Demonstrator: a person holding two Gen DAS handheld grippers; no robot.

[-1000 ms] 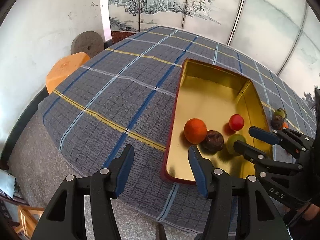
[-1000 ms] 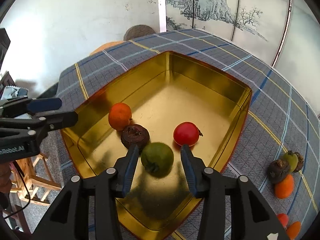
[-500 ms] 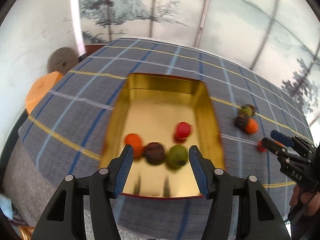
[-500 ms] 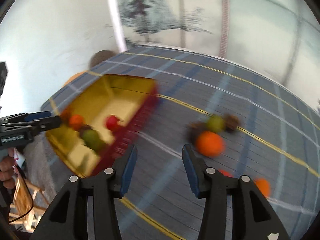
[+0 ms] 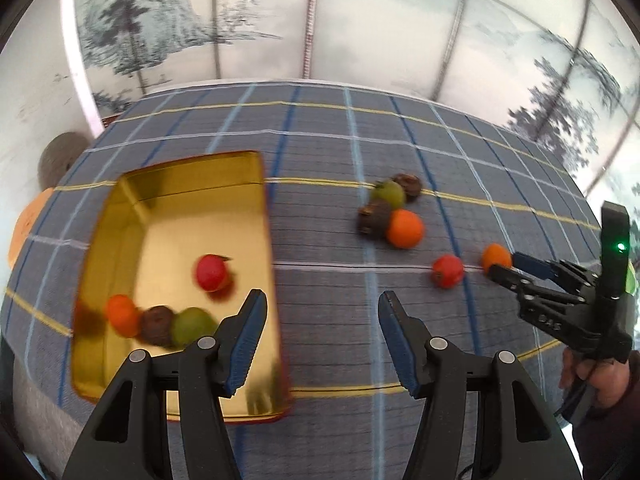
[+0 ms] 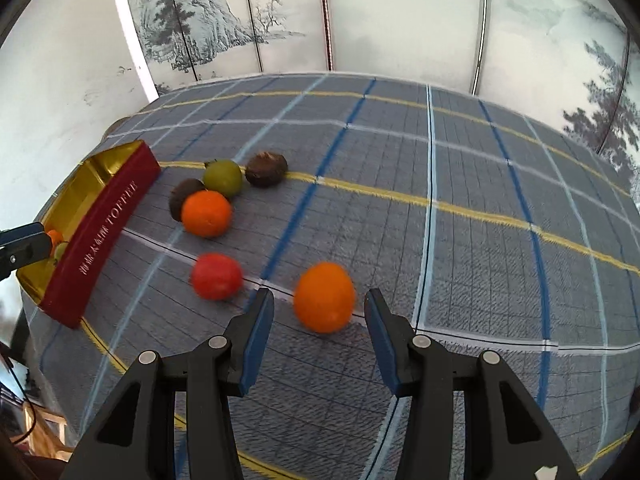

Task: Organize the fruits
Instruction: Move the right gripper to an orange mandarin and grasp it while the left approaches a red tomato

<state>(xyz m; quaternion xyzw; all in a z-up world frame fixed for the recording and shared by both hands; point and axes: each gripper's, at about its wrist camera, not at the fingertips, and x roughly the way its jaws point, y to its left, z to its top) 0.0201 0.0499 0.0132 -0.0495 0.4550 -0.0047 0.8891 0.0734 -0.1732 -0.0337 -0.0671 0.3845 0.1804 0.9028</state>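
The right hand-held gripper [image 6: 319,320] hangs over a round bench covered in a grey-blue plaid cloth [image 6: 460,240], its blue-padded jaws spread wide and holding nothing. Just beyond and between its fingertips lies a blurred, round orange fruit [image 6: 324,297], resting on the cloth and touching neither pad. A little to the left lies a round red fruit [image 6: 216,276]. Farther back is a tight cluster: a second orange fruit [image 6: 206,213] in front, touching a dark brown fruit [image 6: 185,198] and a round green fruit [image 6: 222,177], with another dark brown fruit [image 6: 266,169] just beside the green one.

The left hand-held gripper [image 5: 319,322] is also spread and empty, poised over the cloth with its left finger overlapping the near right corner of a rectangular gold-lined tin with dark red outer walls [image 5: 180,200]. Inside the tin, near its front end, an orange fruit [image 5: 122,315], a brown fruit [image 5: 157,323] and a green fruit [image 5: 191,326] sit in a row, with a red fruit [image 5: 211,273] slightly farther in. Behind the bench stands a pale folding screen painted with misty trees [image 6: 400,20].
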